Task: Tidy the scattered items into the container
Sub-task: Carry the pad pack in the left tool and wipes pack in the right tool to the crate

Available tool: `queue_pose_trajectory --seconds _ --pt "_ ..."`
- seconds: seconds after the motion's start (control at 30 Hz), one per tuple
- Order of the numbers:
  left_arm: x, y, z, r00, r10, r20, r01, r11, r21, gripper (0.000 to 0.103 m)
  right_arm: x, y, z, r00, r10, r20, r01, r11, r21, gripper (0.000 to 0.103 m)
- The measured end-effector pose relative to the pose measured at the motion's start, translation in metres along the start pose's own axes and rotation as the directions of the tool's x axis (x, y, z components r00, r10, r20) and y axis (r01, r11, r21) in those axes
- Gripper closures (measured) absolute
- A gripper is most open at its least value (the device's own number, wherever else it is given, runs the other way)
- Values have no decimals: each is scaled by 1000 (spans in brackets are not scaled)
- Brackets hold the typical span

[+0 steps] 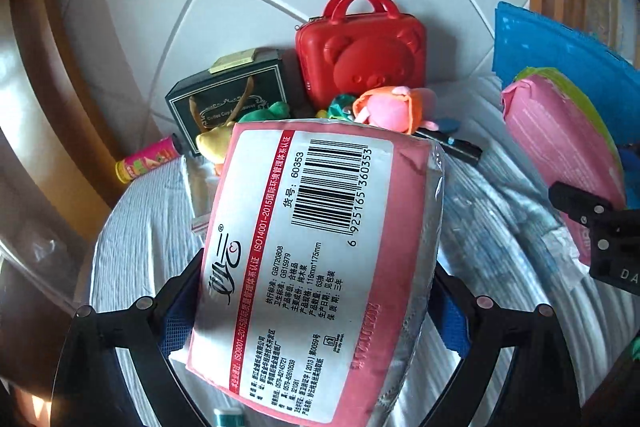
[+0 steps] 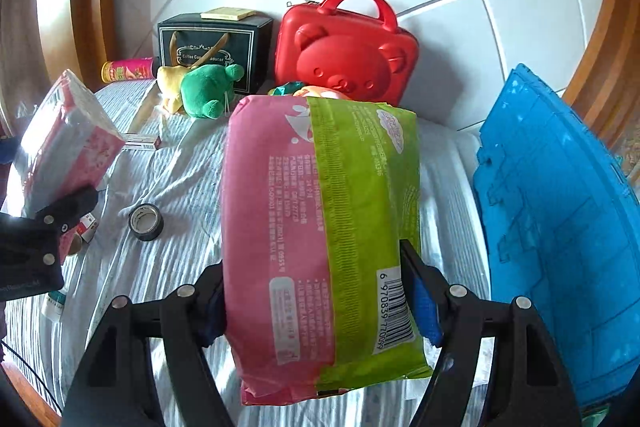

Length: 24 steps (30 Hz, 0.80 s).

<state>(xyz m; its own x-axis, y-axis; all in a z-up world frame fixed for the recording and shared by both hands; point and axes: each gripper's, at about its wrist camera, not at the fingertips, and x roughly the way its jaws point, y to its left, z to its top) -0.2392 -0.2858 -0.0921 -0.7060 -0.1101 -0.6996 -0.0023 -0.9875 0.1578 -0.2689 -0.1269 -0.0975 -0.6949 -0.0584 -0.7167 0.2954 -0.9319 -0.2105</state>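
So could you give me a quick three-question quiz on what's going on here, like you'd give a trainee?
1. True or false: both grippers hold a pack.
2. Which pack is pink and green? A the left gripper's, B the right gripper's.
3. What face is on the red case?

Key: 1 true: tissue pack and wipes pack, each between its jaws. 2 B. 3 a bear.
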Motion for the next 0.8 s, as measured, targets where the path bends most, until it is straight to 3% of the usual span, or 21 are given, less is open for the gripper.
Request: queue_pose_trajectory --seconds 0.43,0.8 --pt "-93 -123 7 996 27 90 -21 998 -64 6 -105 -115 -53 992 22 126 -16 999 -47 31" --pt "-134 -202 45 982 -77 174 73 997 33 6 -164 -199 -78 981 -56 187 51 998 31 31"
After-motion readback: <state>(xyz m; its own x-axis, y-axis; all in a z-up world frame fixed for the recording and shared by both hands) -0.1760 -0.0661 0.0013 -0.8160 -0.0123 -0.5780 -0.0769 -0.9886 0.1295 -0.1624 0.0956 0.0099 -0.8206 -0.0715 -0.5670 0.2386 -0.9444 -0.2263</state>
